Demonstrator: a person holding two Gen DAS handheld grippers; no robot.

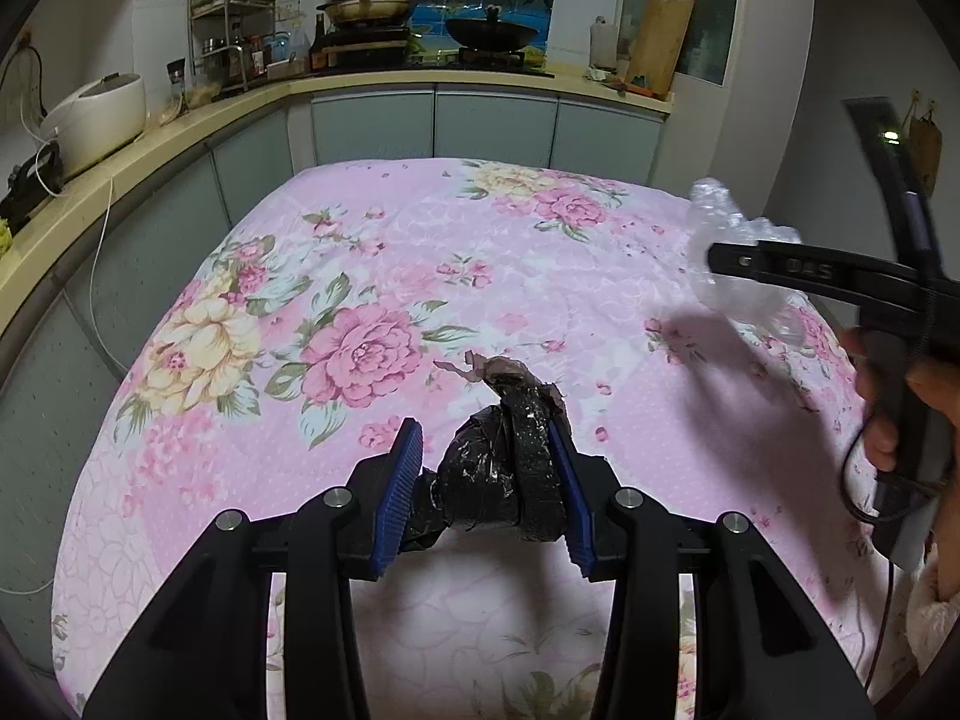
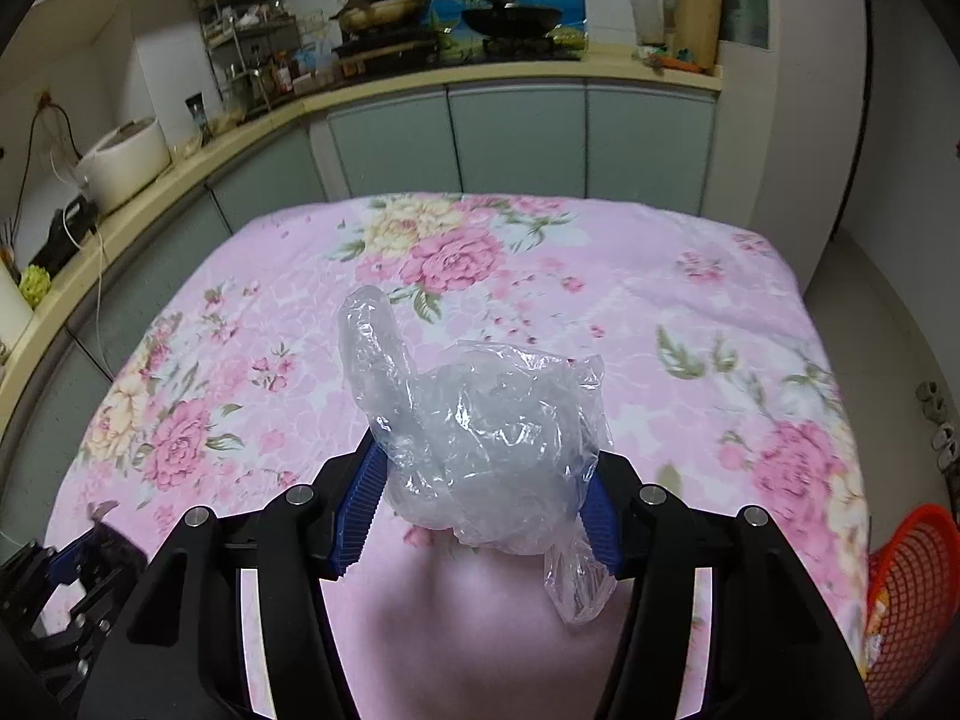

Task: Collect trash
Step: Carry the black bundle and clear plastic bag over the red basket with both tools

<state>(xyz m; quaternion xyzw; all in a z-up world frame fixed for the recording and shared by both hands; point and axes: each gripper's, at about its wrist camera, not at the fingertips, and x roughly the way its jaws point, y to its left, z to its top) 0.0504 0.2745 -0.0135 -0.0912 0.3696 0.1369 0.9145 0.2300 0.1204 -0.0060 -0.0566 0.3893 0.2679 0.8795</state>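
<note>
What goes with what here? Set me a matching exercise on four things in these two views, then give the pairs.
Things:
1. black bag
2. clear bag
3. orange basket
4. rice cooker

Places:
A. on the counter at the left
B. between the right gripper's fingers
C. beside the table, low at the right
D. between the left gripper's fingers

Pairs: 1-D, 2-B, 3-C, 4-A
</note>
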